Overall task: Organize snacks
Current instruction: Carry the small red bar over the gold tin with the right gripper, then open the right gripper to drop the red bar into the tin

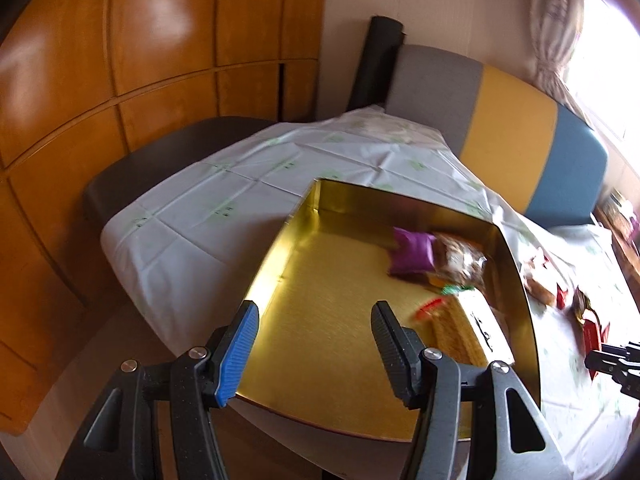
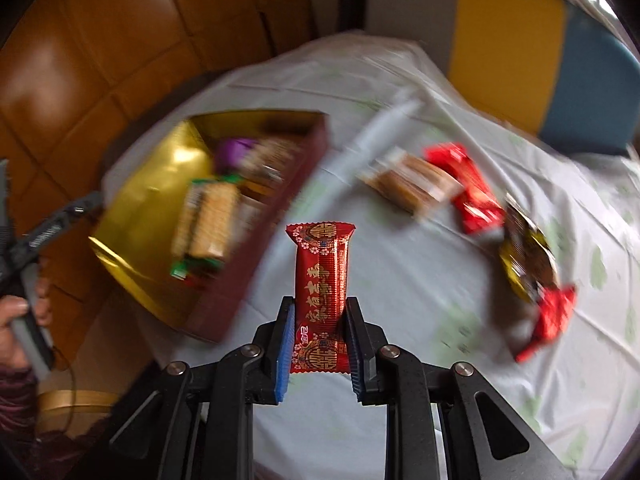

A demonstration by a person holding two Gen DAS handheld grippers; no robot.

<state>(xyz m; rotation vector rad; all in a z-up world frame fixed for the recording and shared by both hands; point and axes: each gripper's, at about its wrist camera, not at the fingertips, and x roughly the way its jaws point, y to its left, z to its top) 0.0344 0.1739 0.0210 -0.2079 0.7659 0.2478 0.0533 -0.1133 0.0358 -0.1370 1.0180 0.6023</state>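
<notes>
Left wrist view: left claw (image 1: 314,350) stands wide with nothing between its fingers, poised over the near end of the gold tin (image 1: 320,320) on the cloth-covered counter (image 1: 192,216). Tin already holds a purple pack (image 1: 412,254), a brown bag (image 1: 460,260) and a wafer pack (image 1: 452,332), all toward its far right side. Right wrist view: right claw (image 2: 320,336) is narrow, clamped on a red bar (image 2: 322,292) held upright off the counter. Loose snacks lie apart on the cloth: a tan pack (image 2: 412,184), red pack (image 2: 464,188), dark-gold pack (image 2: 528,256), another red pack (image 2: 548,324). Step in hand: carrying the red bar to the tin. Next move likely needs a swing left over the tin's bare floor, then release.
</notes>
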